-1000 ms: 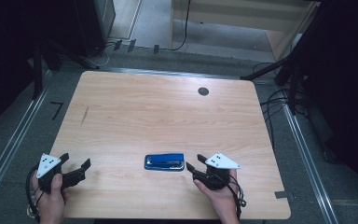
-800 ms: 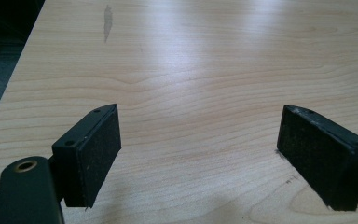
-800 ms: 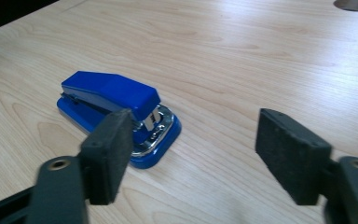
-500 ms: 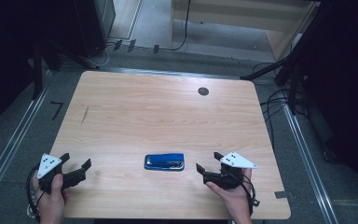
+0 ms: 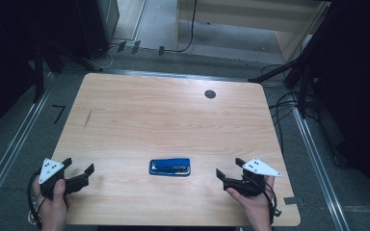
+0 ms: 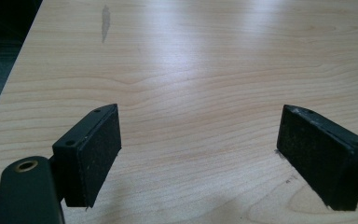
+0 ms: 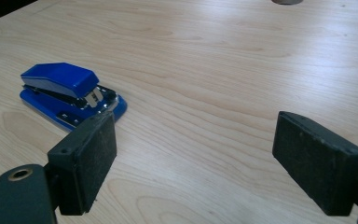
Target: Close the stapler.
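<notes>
Two grippers rest near the front edge of the table [image 5: 125, 110], and the blue stapler [image 5: 169, 167] lies flat between them, touched by neither. Its long axis runs across the table, side to side in the high view, with one short end facing each hand. The right gripper [image 5: 231, 174] is the nearer of the two: it sits just beside the stapler's right end, its jaws spread wide with nothing between them, having just been opening. In the right gripper view the stapler [image 7: 70, 95] lies ahead and to the left of the jaws, off their line, its metal nose turned toward them. The left gripper [image 5: 79, 174] stands well apart from the stapler's other end, jaws likewise spread and empty over bare wood. A fresh grasp would likely fall to the right hand, which must swing its jaws leftward to straddle the stapler's narrow width.
</notes>
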